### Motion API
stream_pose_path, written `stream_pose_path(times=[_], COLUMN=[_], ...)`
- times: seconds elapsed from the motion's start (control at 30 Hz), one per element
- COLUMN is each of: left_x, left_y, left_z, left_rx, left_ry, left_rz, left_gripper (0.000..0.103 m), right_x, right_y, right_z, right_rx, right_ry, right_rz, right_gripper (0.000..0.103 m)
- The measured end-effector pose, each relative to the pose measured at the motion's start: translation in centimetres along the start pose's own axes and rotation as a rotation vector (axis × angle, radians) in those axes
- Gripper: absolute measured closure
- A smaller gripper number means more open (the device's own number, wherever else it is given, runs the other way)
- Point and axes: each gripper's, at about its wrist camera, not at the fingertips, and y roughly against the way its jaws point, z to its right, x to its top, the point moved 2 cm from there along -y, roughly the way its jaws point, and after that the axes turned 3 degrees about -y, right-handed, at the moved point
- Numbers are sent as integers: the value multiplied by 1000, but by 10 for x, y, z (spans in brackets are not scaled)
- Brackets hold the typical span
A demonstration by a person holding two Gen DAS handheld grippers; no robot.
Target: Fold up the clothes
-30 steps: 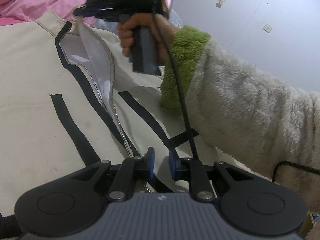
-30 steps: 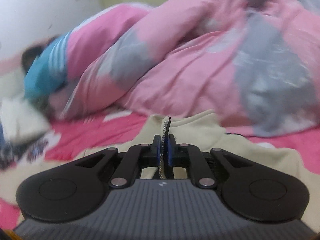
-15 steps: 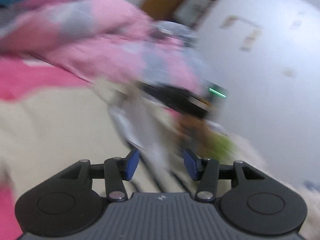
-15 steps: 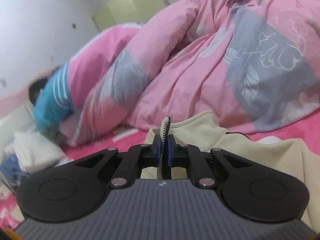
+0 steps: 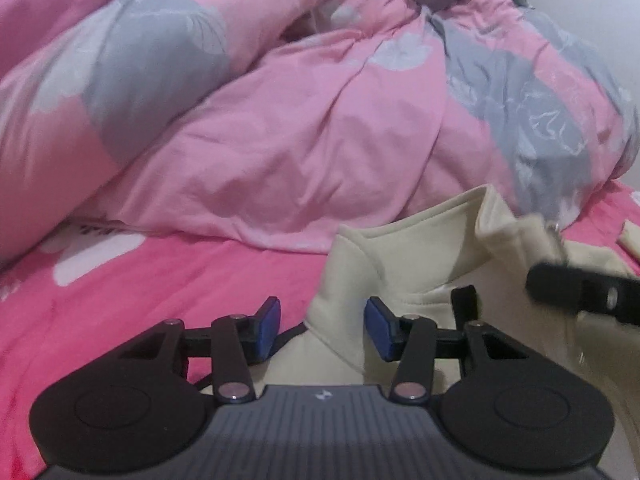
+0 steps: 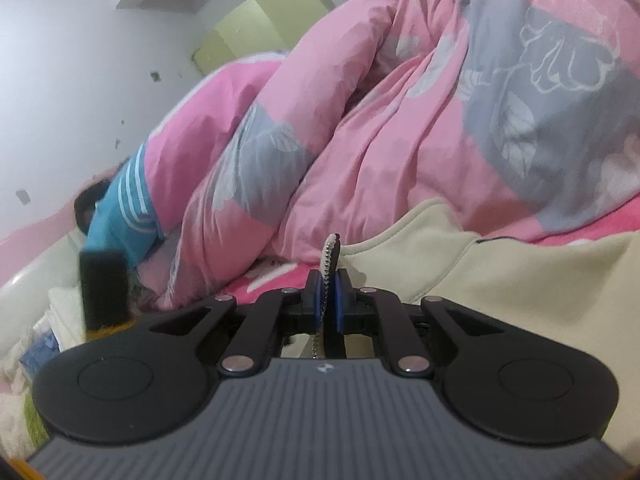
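A cream zip jacket [image 5: 404, 256] with black trim lies on the pink bed; it also shows in the right wrist view [image 6: 500, 276]. My left gripper [image 5: 323, 328] is open, its blue pads on either side of the raised cream collar without closing on it. My right gripper [image 6: 329, 304] is shut on the jacket's zipper edge [image 6: 330, 254], whose metal teeth stick up between the pads. The right gripper shows blurred at the right of the left wrist view [image 5: 580, 290].
A bunched pink and grey floral duvet [image 5: 280, 120] fills the back of the bed. The pink sheet [image 5: 140, 280] lies to the left. A blue striped garment [image 6: 124, 208] and folded white items [image 6: 60, 312] sit at far left. The left gripper shows as a dark blur [image 6: 104, 288].
My left gripper swung away from the jacket's front up to the collar and opened wide. My right gripper stayed shut on the zipper edge and tilted a little.
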Motion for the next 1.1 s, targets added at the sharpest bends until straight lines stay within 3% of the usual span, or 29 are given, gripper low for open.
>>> stream_pose_path(times=[0.2, 0.33, 0.4, 0.5, 0.53, 0.57, 0.7, 0.8, 0.93, 1.1], left_x=[-6, -8, -7, -6, -6, -5, -4, -3, -13, -19], left_y=[-5, -4, 2, 11, 14, 17, 29, 38, 22, 14], left_z=[-19, -32, -31, -27, -25, -24, -18, -13, 14, 24], left_rx=[-67, -118, -127, -148, -156, -163, -192, -213, -120, -50], left_ry=[123, 214, 213, 192, 185, 178, 151, 130, -28, -105], left_rz=[18, 36, 46, 58, 62, 66, 82, 93, 43, 65], left_gripper=[49, 51, 51, 50, 50, 50, 47, 45, 48, 49], right_x=[-13, -15, -16, -11, -6, 0, 23, 33, 17, -29], right_y=[-35, -52, -56, -54, -45, -35, 13, 56, 89, 89], right_z=[-4, 2, 3, 3, 1, -1, -7, -10, -21, -53], right_rx=[-81, -101, -97, -71, -50, -30, 23, 12, -56, -156], right_ry=[93, 69, 51, 5, -11, -26, -92, -137, -133, 88], right_rz=[-135, -184, -195, -205, -178, -150, -40, -16, -166, -339], right_gripper=[97, 92, 90, 71, 56, 49, 49, 50, 58, 58])
